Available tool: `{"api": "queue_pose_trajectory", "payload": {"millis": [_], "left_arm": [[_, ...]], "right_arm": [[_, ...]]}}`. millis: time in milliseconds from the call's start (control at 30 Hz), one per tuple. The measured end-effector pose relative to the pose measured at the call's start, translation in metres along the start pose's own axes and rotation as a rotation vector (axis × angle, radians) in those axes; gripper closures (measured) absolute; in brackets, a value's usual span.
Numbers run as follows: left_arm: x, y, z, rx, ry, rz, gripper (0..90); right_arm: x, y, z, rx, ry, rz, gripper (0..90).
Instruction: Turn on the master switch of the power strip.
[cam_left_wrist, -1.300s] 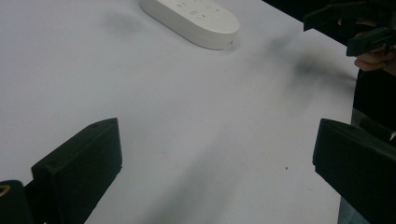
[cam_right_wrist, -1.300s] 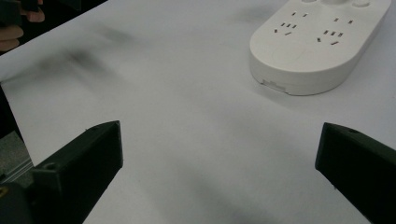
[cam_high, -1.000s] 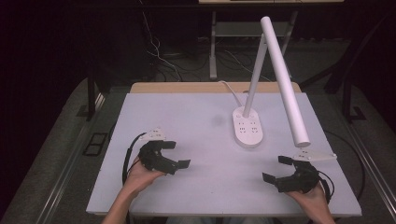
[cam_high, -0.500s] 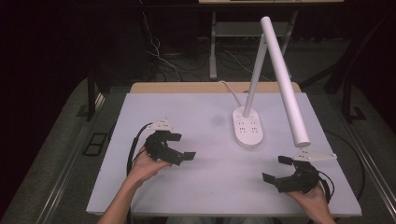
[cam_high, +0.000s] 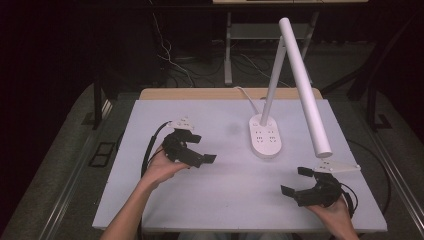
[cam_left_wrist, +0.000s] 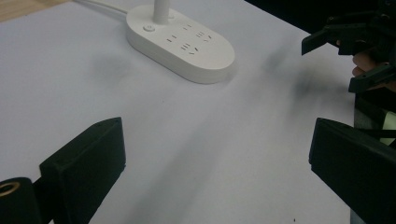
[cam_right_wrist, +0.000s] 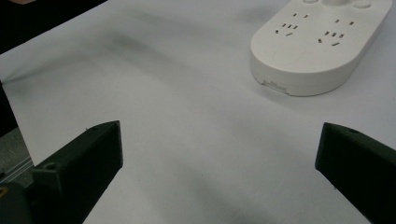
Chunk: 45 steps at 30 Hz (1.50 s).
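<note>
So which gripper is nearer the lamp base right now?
Left. The left gripper sits just left of the lamp base, jaws open toward it. The right gripper is nearer the person, slightly right of it.

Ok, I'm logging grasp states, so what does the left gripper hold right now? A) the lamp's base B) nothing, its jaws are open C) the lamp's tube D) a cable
B: the left gripper has its jaws spread wide over bare table, short of the lamp base.
</note>
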<state>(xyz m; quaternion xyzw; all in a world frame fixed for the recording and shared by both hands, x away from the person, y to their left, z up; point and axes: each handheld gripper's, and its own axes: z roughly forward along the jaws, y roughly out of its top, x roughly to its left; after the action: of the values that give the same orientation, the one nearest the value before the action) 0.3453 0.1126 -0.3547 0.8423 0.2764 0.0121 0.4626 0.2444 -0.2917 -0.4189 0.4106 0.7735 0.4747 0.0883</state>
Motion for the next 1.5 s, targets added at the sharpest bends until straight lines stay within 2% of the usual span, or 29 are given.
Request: {"api": "queue_pose_trajectory", "payload": {"millis": [400, 500, 833, 1433, 1500], "left_arm": [[0.008, 0.027, 0.012, 0.034, 0.000, 0.027, 2.8], [0.011, 0.033, 0.016, 0.050, -0.009, 0.050, 2.8], [0.019, 0.052, 0.036, 0.083, -0.024, 0.069, 3.3], [0.036, 0.080, 0.051, 0.096, -0.014, 0.078, 8.4], [0.041, 0.084, 0.057, 0.102, -0.016, 0.068, 9.0]], "right_arm": [[-0.001, 0.000, 0.000, -0.006, -0.002, -0.009, 0.2], [-0.002, 0.000, -0.001, -0.007, -0.002, -0.008, 0.2], [-0.002, 0.000, -0.001, -0.008, -0.004, -0.003, 0.2], [-0.003, 0.000, -0.002, -0.012, 0.003, -0.001, 0.2], [-0.003, 0.000, -0.002, -0.010, 0.003, 0.006, 0.2]]}}
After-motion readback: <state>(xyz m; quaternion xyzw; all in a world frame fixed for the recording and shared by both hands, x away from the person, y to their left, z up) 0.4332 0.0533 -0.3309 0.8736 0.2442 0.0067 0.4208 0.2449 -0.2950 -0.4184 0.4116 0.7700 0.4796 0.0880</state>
